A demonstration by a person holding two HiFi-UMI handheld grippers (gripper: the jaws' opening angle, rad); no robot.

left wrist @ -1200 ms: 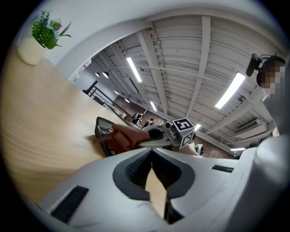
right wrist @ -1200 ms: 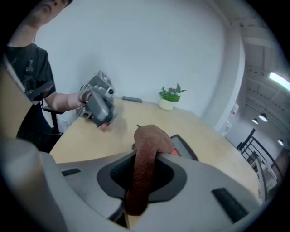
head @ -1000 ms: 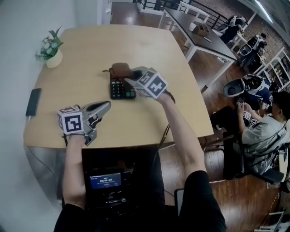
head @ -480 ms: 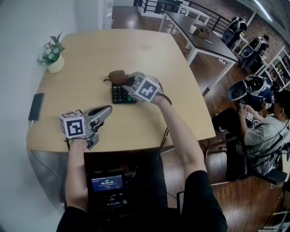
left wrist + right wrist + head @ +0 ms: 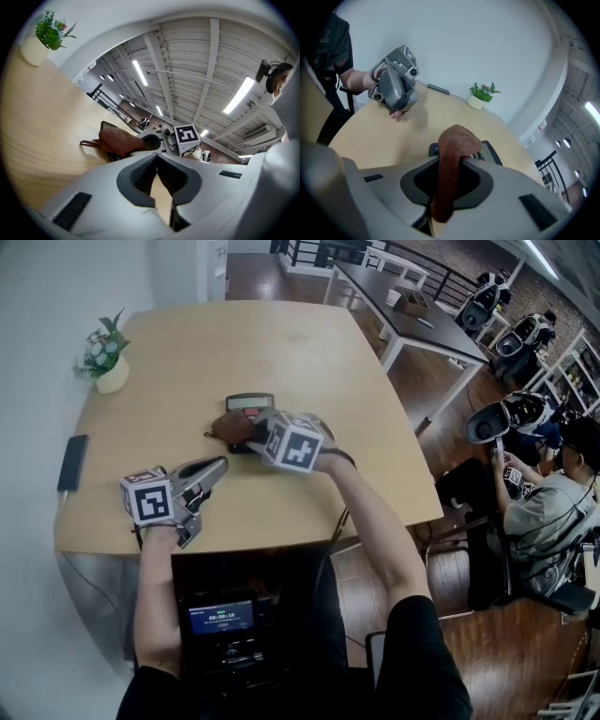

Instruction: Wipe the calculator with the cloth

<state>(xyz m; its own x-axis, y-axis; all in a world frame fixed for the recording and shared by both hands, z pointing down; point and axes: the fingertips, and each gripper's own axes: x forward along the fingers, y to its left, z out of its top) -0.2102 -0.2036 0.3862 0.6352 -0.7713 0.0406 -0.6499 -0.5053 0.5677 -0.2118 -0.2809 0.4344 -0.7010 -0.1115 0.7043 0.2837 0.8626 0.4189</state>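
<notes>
Mid-wipe at a wooden bench [image 5: 281, 343]: the right gripper [image 5: 248, 430] pinches a brown cloth [image 5: 228, 427] and presses it on the near end of the calculator [image 5: 249, 401], which lies mid-bench; the display end shows uncovered beyond; the left gripper [image 5: 221, 465], jaws pressed together and empty, hovers apart near the front edge; wiping appears under way, with the display end seemingly left.

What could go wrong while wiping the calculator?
1. Nothing steadies the calculator: the left gripper rests shut, apart from it, so a stroke might slide it across the table.
2. The cloth is pinched in a narrow fold by the right gripper and could slip loose.
</notes>
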